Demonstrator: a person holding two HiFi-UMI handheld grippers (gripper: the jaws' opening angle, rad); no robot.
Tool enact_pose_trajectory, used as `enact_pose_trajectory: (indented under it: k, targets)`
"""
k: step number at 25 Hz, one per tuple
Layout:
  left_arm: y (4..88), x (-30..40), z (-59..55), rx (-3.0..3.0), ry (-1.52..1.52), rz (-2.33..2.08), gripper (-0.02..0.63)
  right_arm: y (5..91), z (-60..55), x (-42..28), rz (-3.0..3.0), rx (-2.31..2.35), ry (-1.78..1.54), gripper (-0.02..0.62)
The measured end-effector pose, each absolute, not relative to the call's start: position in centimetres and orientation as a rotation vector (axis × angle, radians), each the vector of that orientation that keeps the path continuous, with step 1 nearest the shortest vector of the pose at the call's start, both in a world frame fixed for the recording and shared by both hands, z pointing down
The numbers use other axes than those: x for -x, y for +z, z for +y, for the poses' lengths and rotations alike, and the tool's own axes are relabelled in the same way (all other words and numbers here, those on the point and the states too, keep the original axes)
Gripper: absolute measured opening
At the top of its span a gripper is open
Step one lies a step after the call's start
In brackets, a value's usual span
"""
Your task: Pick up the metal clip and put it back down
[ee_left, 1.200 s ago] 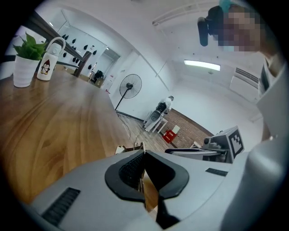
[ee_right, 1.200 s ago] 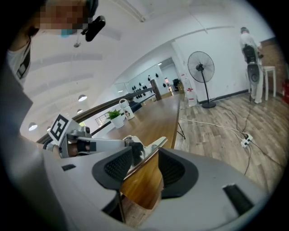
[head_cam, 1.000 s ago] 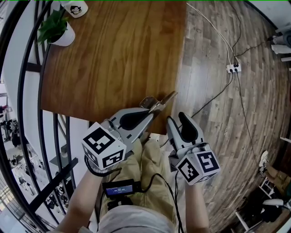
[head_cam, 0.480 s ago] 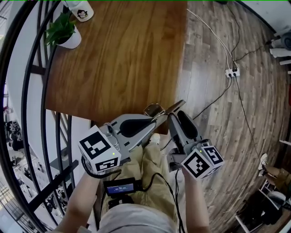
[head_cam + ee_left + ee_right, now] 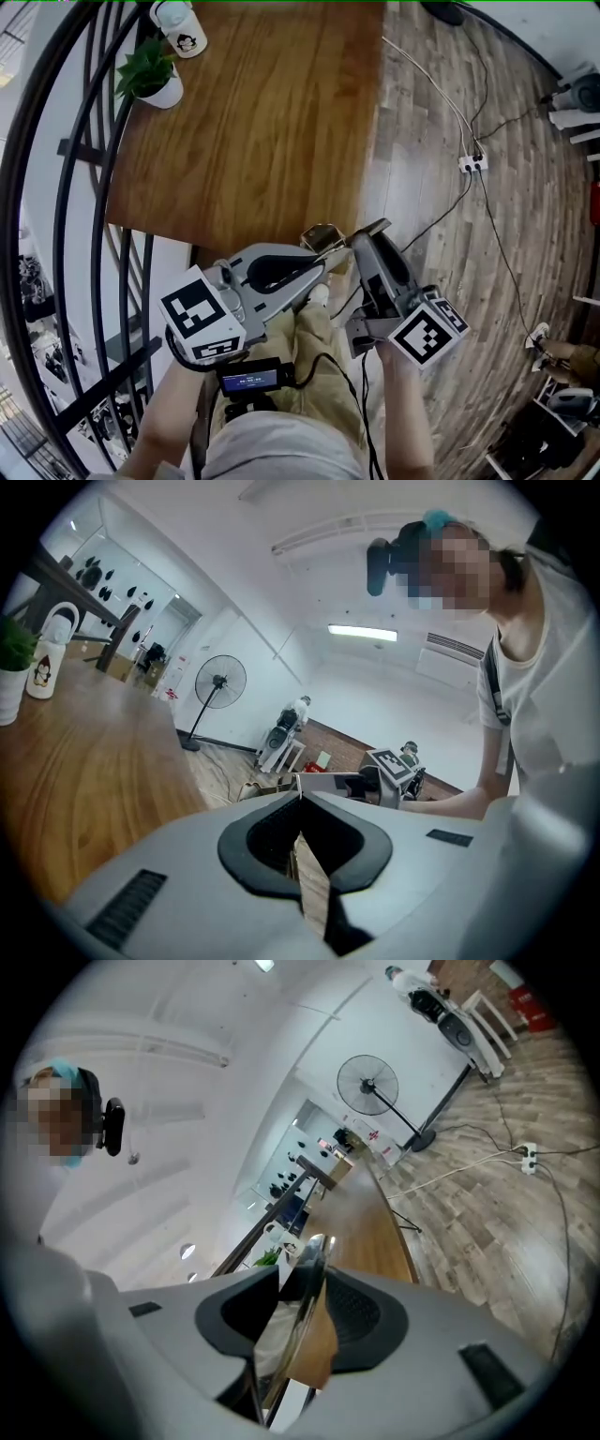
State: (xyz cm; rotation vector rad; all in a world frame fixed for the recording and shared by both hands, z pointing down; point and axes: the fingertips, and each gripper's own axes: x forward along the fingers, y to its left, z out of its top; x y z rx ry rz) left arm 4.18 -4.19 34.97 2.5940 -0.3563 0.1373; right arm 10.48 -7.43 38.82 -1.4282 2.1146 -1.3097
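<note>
head view has the metal clip [image 5: 323, 235] off the table, in the air just past the near right corner of the wooden table [image 5: 262, 122], above the person's legs [image 5: 314, 352] and caught between both tools. the left gripper [image 5: 325, 256] comes at it from the lower left, and the left gripper view shows its jaws pressed together on a thin plate of the clip [image 5: 310, 885]. the right gripper [image 5: 362, 244] reaches in from the lower right; in the right gripper view the shiny clip [image 5: 302, 1321] stands edge-on between the pads, which have just been closing and bear on both its sides. at the table's far left corner stand a potted plant [image 5: 153, 80] and a white bottle [image 5: 181, 26]. a black railing [image 5: 66, 197] runs along the table's left, and a power strip [image 5: 472, 164] lies on the plank floor [image 5: 525, 281] to the right.
</note>
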Motion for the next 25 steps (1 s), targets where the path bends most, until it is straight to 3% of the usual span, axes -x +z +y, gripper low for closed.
enact_pose_trajectory:
  k: [25]
  targets:
    - [22.5,-3.0,-2.6,-2.925,0.079,-0.326,0.009,25.2,-6.6,-9.5,2.199,1.385,-0.987,0.155]
